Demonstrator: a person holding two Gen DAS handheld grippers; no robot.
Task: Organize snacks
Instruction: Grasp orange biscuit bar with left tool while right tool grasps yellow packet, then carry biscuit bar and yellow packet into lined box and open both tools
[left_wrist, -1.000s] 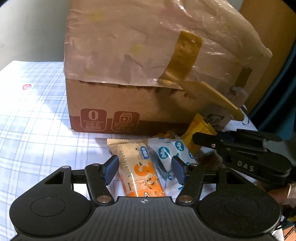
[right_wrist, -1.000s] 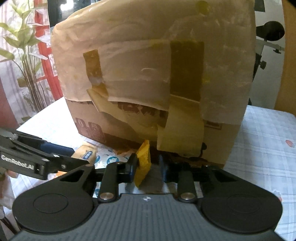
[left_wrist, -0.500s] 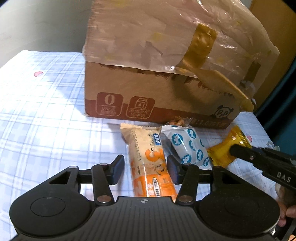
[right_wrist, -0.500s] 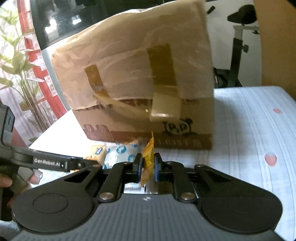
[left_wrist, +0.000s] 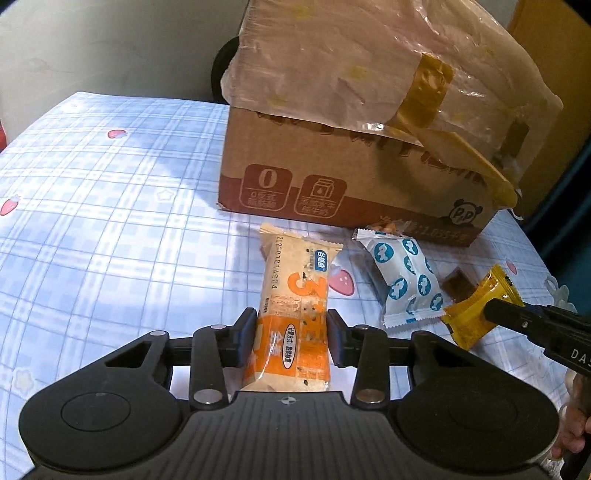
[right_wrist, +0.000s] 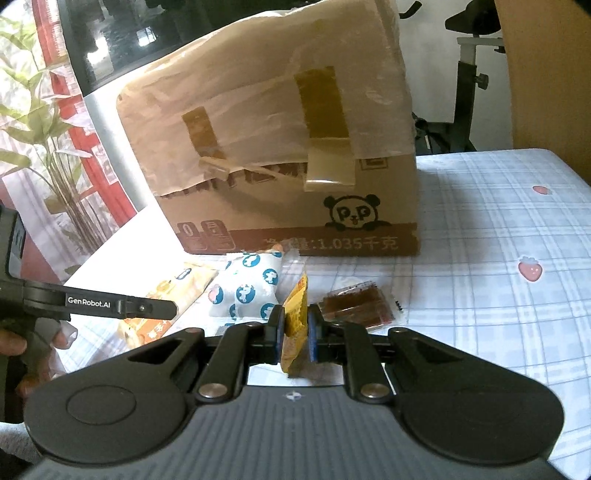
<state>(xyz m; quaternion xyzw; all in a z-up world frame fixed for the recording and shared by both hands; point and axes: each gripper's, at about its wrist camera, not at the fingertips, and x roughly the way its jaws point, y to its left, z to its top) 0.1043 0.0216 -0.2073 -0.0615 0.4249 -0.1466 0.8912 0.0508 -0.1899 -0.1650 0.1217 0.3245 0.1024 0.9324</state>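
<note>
My left gripper (left_wrist: 291, 334) is shut on an orange and beige snack bar (left_wrist: 295, 295), its far end pointing at the cardboard box (left_wrist: 332, 177). My right gripper (right_wrist: 295, 334) is shut on a yellow snack packet (right_wrist: 295, 314), held on edge above the table; the packet also shows in the left wrist view (left_wrist: 476, 314). A white packet with blue prints (left_wrist: 402, 277) lies on the checked tablecloth (left_wrist: 110, 221) between the two held snacks. A small brown packet (right_wrist: 354, 304) lies just right of the yellow one.
The large cardboard box (right_wrist: 295, 166), covered with plastic and brown tape, stands at the back of the table. Another snack (left_wrist: 388, 225) lies against its base. An exercise bike (right_wrist: 469, 74) and a plant (right_wrist: 44, 129) stand beyond the table.
Both grippers have pulled back from the box. My left gripper has closed onto the orange snack bar. My right gripper still holds the yellow packet and has brought it away from the box.
</note>
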